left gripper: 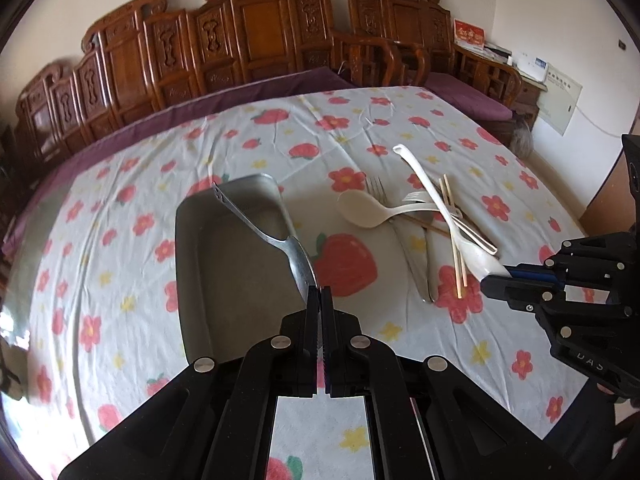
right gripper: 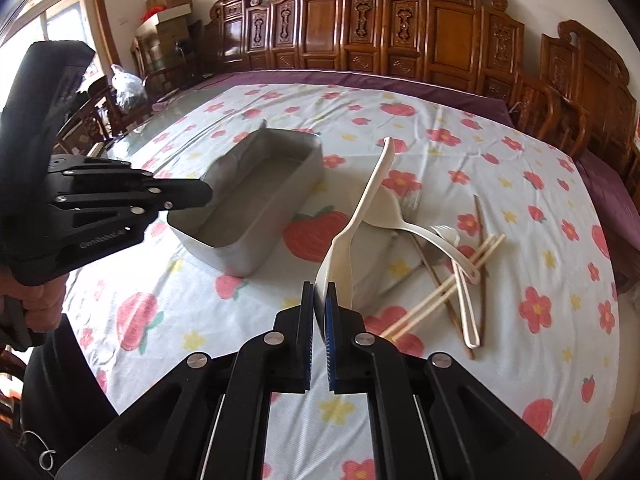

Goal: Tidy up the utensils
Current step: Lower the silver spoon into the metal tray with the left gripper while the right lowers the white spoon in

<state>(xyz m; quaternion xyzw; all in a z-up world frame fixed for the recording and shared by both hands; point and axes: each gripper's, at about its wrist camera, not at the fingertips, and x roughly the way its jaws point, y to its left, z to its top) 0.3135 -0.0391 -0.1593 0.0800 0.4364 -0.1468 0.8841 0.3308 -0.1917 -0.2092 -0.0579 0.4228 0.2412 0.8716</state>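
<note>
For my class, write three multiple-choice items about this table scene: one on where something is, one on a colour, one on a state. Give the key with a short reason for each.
1. Where does the grey rectangular metal tray stand on the flowered tablecloth, seen from the right wrist camera?
A. Left of the pile of utensils
B. On top of the pile
C. On a chair

2. What colour is the long-handled plastic spoon in the right gripper?
A. Red
B. Cream white
C. Black

3. What is the state of the left gripper?
A. Wide open, empty
B. Shut on a silver metal spoon
C. Lying on the table

Key: A, the tray sits left of the loose utensils; B, the held spoon is cream white; B, its jaws are closed on the metal spoon's bowl end.
</note>
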